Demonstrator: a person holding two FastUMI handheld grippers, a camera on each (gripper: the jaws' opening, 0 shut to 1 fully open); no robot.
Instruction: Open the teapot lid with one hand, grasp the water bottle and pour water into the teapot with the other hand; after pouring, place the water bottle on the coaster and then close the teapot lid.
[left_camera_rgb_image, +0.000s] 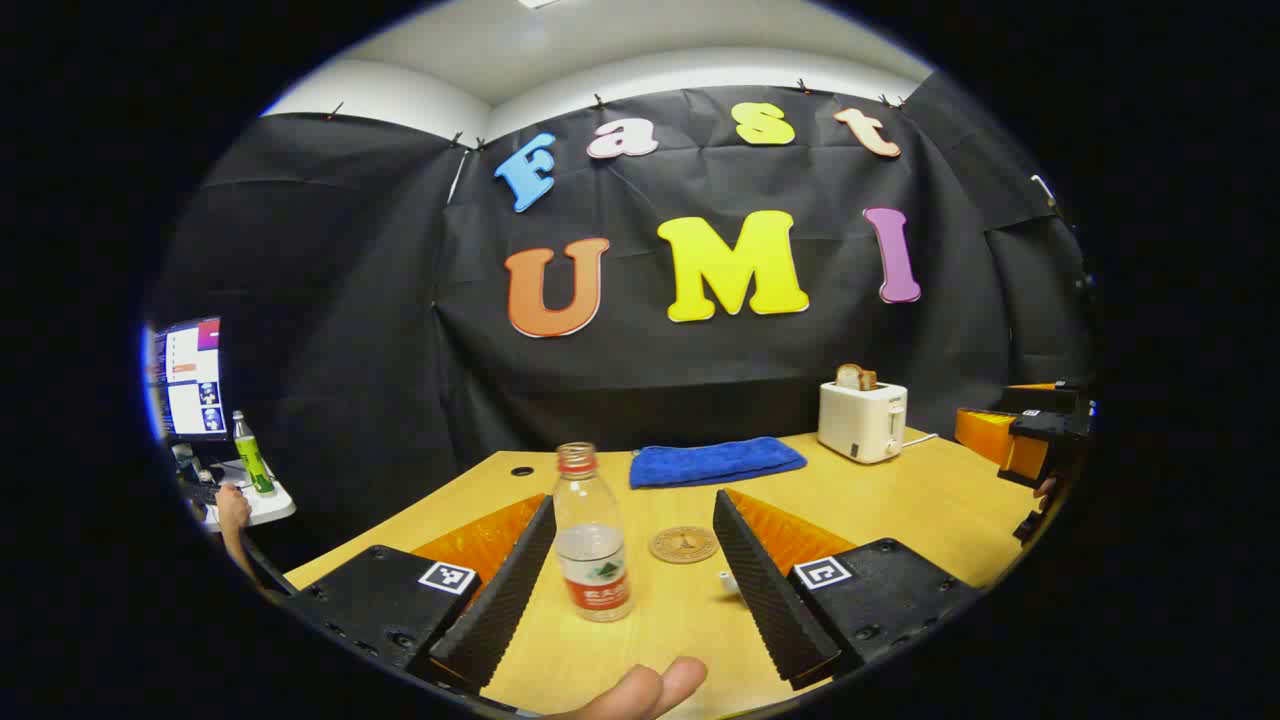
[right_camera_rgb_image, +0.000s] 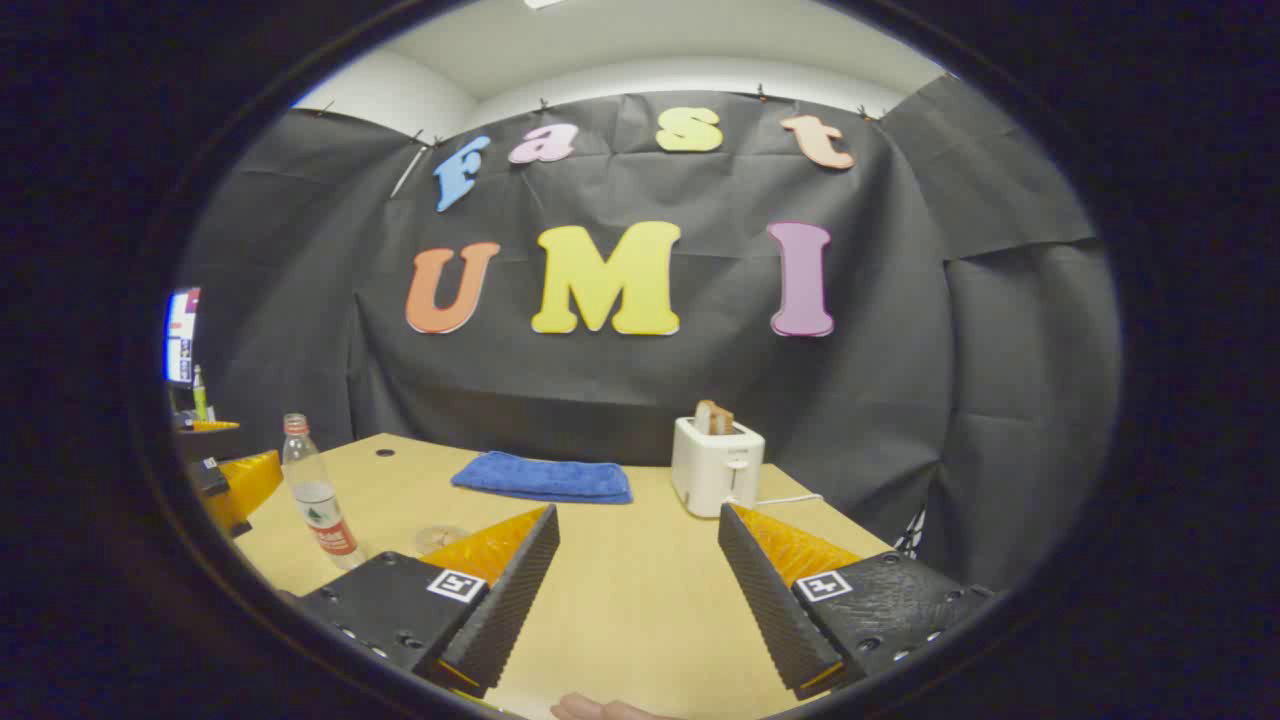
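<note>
Water bottle upright btwn left gripper fingers, spread wide, untouched; right gripper wide open, empty.

Clear plastic water bottle stands upright on the wooden table, red cap on, red label round its lower body, water up to roughly the middle. The round tan coaster lies flat and bare just beside it at its three o'clock, not touching. In the right gripper view the water bottle stands over at nine o'clock with the coaster near its base.
</note>
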